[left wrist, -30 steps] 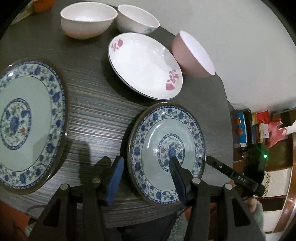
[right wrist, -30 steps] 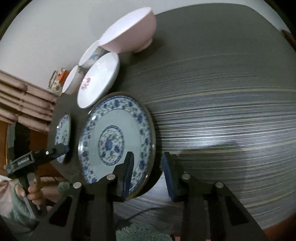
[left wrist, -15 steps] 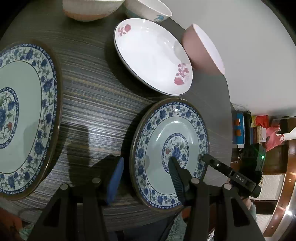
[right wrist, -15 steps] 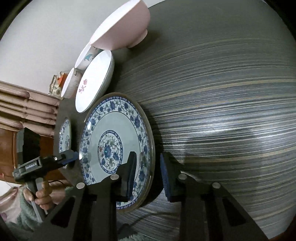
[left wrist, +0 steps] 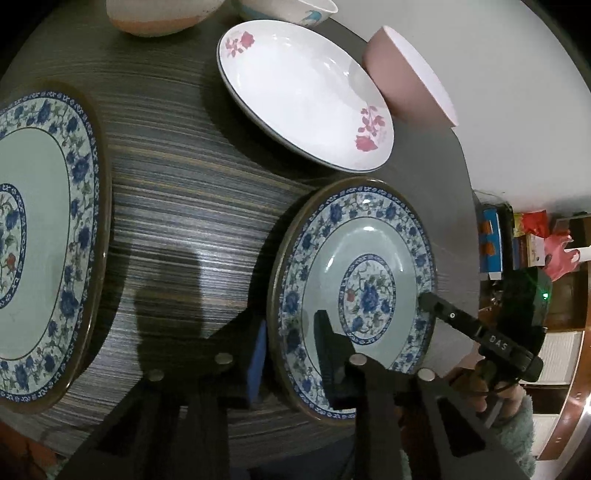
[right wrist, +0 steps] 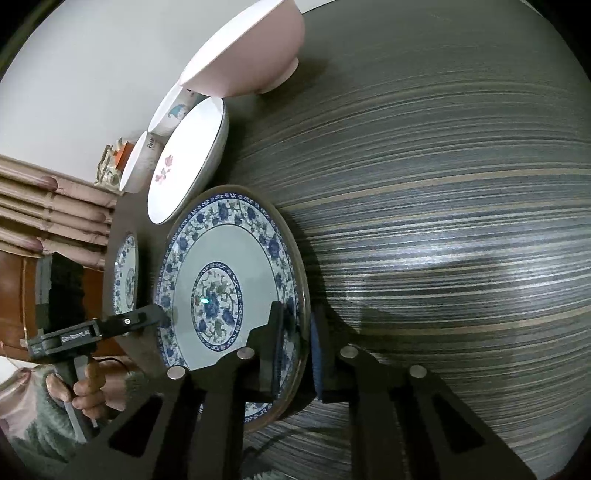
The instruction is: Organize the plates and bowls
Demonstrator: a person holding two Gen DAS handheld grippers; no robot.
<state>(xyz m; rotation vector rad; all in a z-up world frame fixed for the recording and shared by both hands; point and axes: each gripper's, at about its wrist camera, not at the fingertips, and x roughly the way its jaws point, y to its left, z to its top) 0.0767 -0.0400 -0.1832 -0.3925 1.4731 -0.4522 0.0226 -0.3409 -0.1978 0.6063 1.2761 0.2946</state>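
A small blue-and-white floral plate (left wrist: 369, 266) lies near the table's front edge; it also shows in the right wrist view (right wrist: 229, 280). My left gripper (left wrist: 291, 350) straddles its left rim, one finger under and one over, closed on it. My right gripper (right wrist: 299, 343) is shut on the opposite rim. A larger matching plate (left wrist: 40, 236) lies to the left. A white plate with red flowers (left wrist: 303, 92) and a pink bowl (left wrist: 410, 77) sit behind.
Two more bowls (left wrist: 162, 18) stand at the table's back edge. The dark striped table (right wrist: 443, 221) stretches wide to the right in the right wrist view. Cluttered shelves (left wrist: 524, 240) are beyond the table.
Both grippers have moved in and closed on opposite rims of the small blue plate. The left gripper went from wide open to gripping the rim.
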